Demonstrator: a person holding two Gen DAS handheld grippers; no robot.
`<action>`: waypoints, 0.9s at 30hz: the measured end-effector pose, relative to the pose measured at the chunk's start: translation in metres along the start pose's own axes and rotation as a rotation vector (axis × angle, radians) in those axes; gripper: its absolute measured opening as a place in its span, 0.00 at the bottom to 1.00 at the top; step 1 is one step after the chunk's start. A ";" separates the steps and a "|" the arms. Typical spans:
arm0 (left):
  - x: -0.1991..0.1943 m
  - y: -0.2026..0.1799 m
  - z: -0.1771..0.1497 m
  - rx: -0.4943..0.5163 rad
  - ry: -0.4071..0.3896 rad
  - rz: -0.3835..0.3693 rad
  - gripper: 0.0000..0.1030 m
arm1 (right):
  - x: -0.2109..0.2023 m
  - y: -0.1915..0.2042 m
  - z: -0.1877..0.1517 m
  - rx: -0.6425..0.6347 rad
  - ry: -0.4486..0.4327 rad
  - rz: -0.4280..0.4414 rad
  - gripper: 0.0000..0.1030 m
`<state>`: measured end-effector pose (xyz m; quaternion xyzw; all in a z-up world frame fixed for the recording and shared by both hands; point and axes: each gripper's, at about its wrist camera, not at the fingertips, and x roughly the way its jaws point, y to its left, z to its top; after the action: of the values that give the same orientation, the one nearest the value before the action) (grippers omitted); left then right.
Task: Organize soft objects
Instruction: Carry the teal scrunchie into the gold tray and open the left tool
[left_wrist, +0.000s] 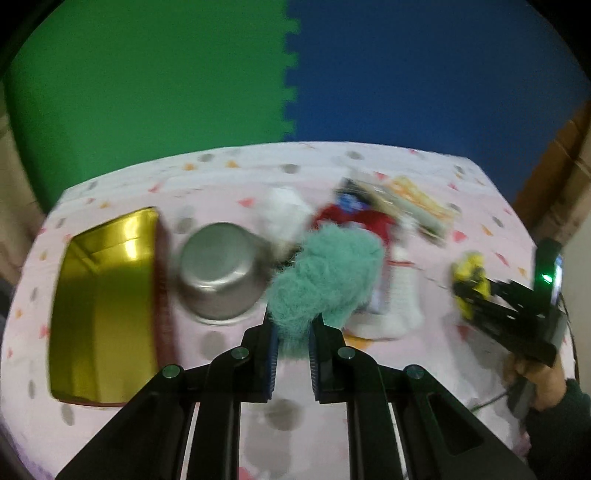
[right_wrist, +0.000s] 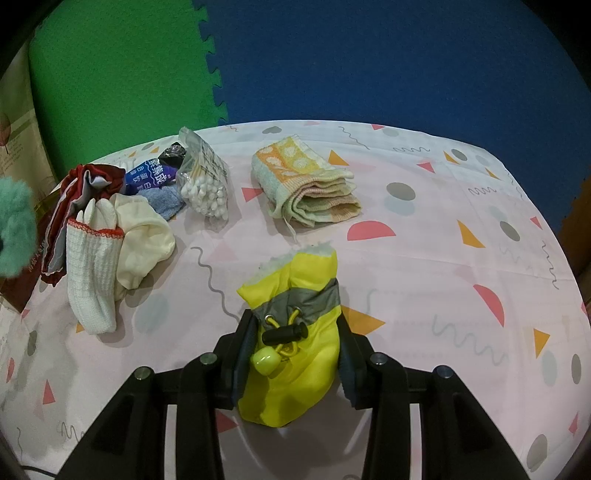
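Observation:
My left gripper (left_wrist: 293, 317) is shut on a teal fluffy soft toy (left_wrist: 325, 273), held up above the pink patterned tablecloth (left_wrist: 461, 354); its edge also shows as the teal fluff (right_wrist: 14, 229) in the right wrist view. My right gripper (right_wrist: 295, 317) is shut on a yellow drawstring pouch (right_wrist: 295, 373) with a grey band and a black cord lock. In the left wrist view the right gripper (left_wrist: 469, 291) appears at the right, held by a hand. A gold tray (left_wrist: 103, 314) lies at the left.
A steel bowl (left_wrist: 221, 273) lies beside the gold tray. A pile holds a white sock (right_wrist: 92, 273), cream glove (right_wrist: 144, 236), red cloth (right_wrist: 74, 184) and blue cloth (right_wrist: 166, 203). A cotton swab bag (right_wrist: 205, 184) and folded towel (right_wrist: 310, 184) lie farther back.

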<state>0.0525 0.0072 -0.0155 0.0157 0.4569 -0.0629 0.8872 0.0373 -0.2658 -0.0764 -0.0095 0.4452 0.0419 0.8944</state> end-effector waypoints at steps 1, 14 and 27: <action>0.000 0.013 0.001 -0.015 0.002 0.018 0.12 | 0.000 0.000 0.000 -0.001 0.000 -0.001 0.40; 0.014 0.156 0.008 -0.183 0.004 0.307 0.12 | 0.000 0.001 0.000 -0.007 0.001 -0.008 0.40; 0.056 0.218 0.001 -0.256 0.090 0.328 0.14 | 0.000 0.003 0.000 -0.019 0.001 -0.021 0.40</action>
<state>0.1132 0.2182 -0.0665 -0.0203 0.4916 0.1417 0.8590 0.0368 -0.2624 -0.0767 -0.0224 0.4453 0.0367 0.8943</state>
